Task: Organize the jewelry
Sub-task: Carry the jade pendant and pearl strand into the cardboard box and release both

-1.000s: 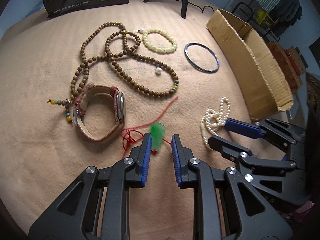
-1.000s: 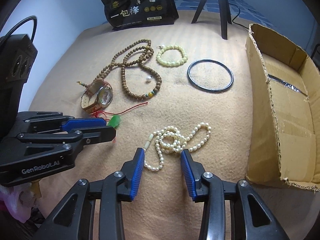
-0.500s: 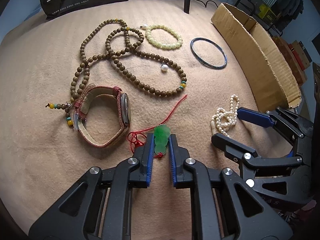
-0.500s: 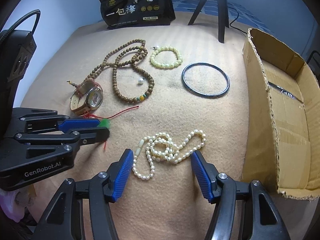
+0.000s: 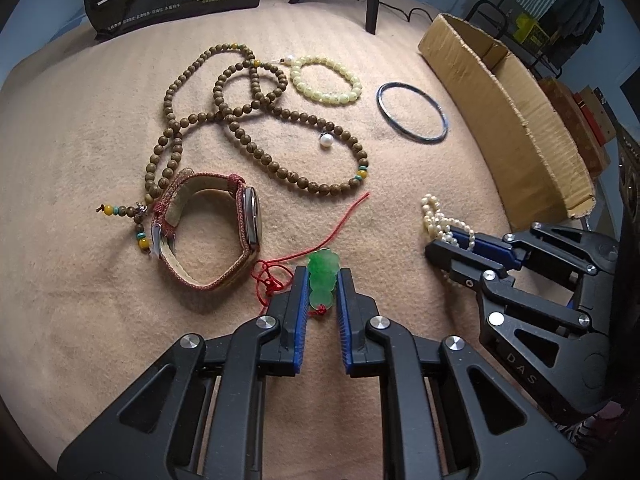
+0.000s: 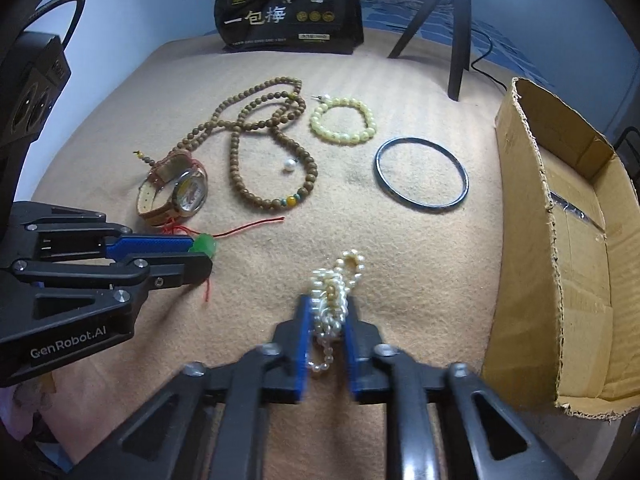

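My left gripper [image 5: 322,280] is shut on a green jade pendant [image 5: 322,278] with a red cord [image 5: 336,224] trailing on the tan cloth; it also shows in the right wrist view [image 6: 202,254]. My right gripper [image 6: 329,308] is shut on a bunched pearl necklace [image 6: 334,298], also seen in the left wrist view [image 5: 442,222]. On the cloth lie a watch [image 5: 208,228], a long brown bead necklace [image 5: 248,120], a pale yellow bead bracelet [image 5: 326,82], a loose white pearl [image 5: 326,141] and a dark bangle [image 5: 412,113].
An open cardboard box [image 6: 576,216] stands at the right edge of the cloth. A black snack bag [image 6: 288,8] and a tripod leg [image 6: 458,32] stand at the back. A black device with a cable [image 6: 28,80] is at the far left.
My right gripper has closed on the pearl necklace, bunching it between the fingers. My left gripper has closed tighter on the green pendant.
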Action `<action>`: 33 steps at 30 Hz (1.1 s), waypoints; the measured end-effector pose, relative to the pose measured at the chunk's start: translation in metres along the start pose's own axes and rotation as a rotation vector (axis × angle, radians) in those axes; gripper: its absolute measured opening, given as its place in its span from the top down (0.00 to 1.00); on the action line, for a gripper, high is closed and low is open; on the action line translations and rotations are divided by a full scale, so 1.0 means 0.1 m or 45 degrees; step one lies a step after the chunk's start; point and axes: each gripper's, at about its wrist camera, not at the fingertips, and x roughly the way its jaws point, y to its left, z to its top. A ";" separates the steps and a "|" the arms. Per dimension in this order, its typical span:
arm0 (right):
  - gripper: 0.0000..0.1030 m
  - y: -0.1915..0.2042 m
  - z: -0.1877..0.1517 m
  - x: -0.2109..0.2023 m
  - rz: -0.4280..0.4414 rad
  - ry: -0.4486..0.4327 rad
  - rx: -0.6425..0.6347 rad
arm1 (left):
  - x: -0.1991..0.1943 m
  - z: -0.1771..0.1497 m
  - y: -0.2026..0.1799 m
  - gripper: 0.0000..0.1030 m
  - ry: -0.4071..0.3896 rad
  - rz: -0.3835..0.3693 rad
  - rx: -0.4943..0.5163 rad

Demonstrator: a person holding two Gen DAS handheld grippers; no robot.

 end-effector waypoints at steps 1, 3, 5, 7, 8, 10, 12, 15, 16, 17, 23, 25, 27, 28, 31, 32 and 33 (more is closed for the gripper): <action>0.92 0.00 0.00 -0.01 0.008 -0.003 0.000 | -0.03 -0.01 0.00 0.88 -0.006 -0.005 0.002; 0.92 -0.02 0.00 -0.07 0.023 -0.016 0.004 | -0.10 -0.02 -0.04 0.88 -0.029 -0.010 0.011; 0.93 -0.03 0.01 -0.12 0.035 -0.031 0.013 | -0.19 -0.04 -0.06 0.88 -0.053 -0.017 0.011; 0.93 -0.04 0.01 -0.20 0.046 -0.053 0.017 | -0.29 -0.05 -0.07 0.88 -0.075 -0.027 0.003; 0.93 -0.04 0.02 -0.25 0.054 -0.068 0.018 | -0.34 -0.05 -0.07 0.88 -0.088 -0.030 0.001; 0.93 -0.03 0.03 -0.33 0.058 -0.091 0.017 | -0.44 -0.04 -0.06 0.88 -0.114 -0.041 -0.008; 0.93 -0.05 0.06 -0.44 0.073 -0.124 0.025 | -0.53 -0.01 -0.06 0.88 -0.140 -0.050 -0.020; 0.93 -0.06 0.10 -0.57 0.082 -0.168 0.034 | -0.68 0.04 -0.05 0.88 -0.186 -0.068 -0.050; 0.93 -0.07 0.12 -0.63 0.082 -0.189 0.037 | -0.73 0.06 -0.04 0.88 -0.199 -0.076 -0.058; 0.93 -0.08 0.13 -0.68 0.085 -0.204 0.040 | -0.78 0.08 -0.05 0.88 -0.216 -0.088 -0.062; 0.93 -0.19 0.19 -0.92 0.084 -0.281 0.065 | -1.00 0.16 -0.09 0.88 -0.289 -0.125 -0.072; 0.93 -0.24 0.20 -0.98 0.076 -0.302 0.077 | -1.05 0.19 -0.16 0.88 -0.304 -0.143 -0.060; 0.93 -0.31 0.21 -1.05 0.068 -0.323 0.095 | -1.12 0.22 -0.24 0.88 -0.323 -0.161 -0.040; 0.93 -0.35 0.22 -1.08 0.063 -0.332 0.104 | -1.13 0.24 -0.27 0.88 -0.330 -0.173 -0.035; 0.93 -0.49 0.25 -1.17 0.044 -0.362 0.140 | -1.23 0.30 -0.38 0.88 -0.359 -0.204 -0.014; 0.93 -0.54 0.25 -1.20 0.038 -0.370 0.151 | -1.26 0.32 -0.41 0.88 -0.369 -0.213 -0.008; 0.93 -0.60 0.26 -1.23 0.027 -0.382 0.166 | -1.28 0.36 -0.46 0.88 -0.378 -0.226 -0.004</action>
